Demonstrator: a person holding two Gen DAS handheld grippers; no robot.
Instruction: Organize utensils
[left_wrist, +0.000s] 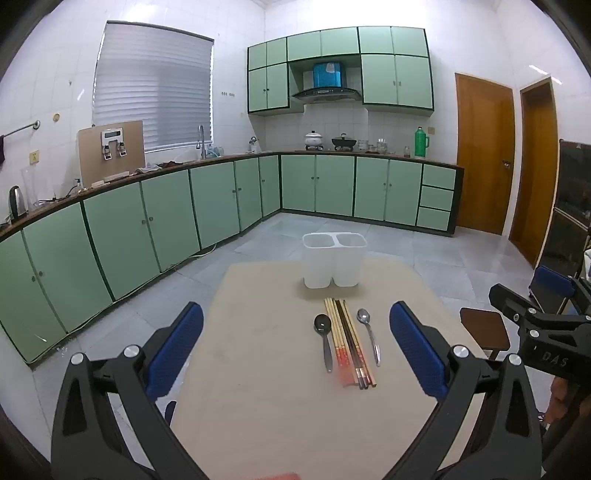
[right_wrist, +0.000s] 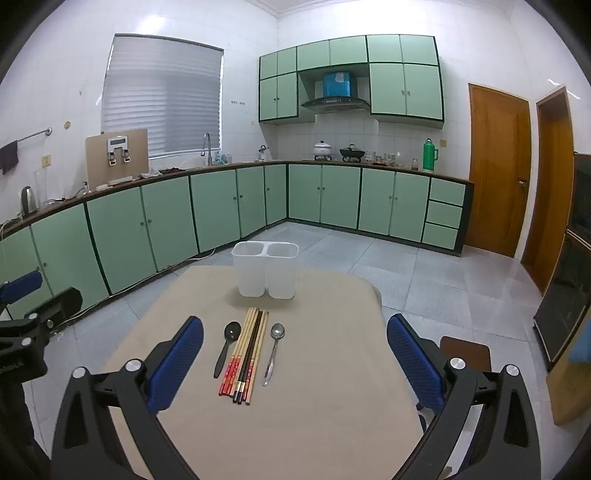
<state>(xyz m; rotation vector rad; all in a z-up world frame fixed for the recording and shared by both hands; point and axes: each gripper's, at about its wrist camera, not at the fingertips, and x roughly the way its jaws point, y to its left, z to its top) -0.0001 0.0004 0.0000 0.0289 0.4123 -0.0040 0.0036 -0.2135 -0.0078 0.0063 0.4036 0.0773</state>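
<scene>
1. Two-compartment white utensil holder (left_wrist: 334, 260), far end of the table (left_wrist: 258, 369): both bins appear unfilled.
2. Chopsticks (right_wrist: 246, 354), black spoon (right_wrist: 227, 347) and steel spoon (right_wrist: 274, 350) lie before it, unsorted.
3. Left gripper (left_wrist: 295, 354) and right gripper (right_wrist: 295, 363): both spread wide, holding nothing; the whole task remains.

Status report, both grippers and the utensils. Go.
Left gripper open, right gripper open, both empty. Chopsticks, black spoon, metal spoon flat on table; holder empty. Nothing blocking.
</scene>
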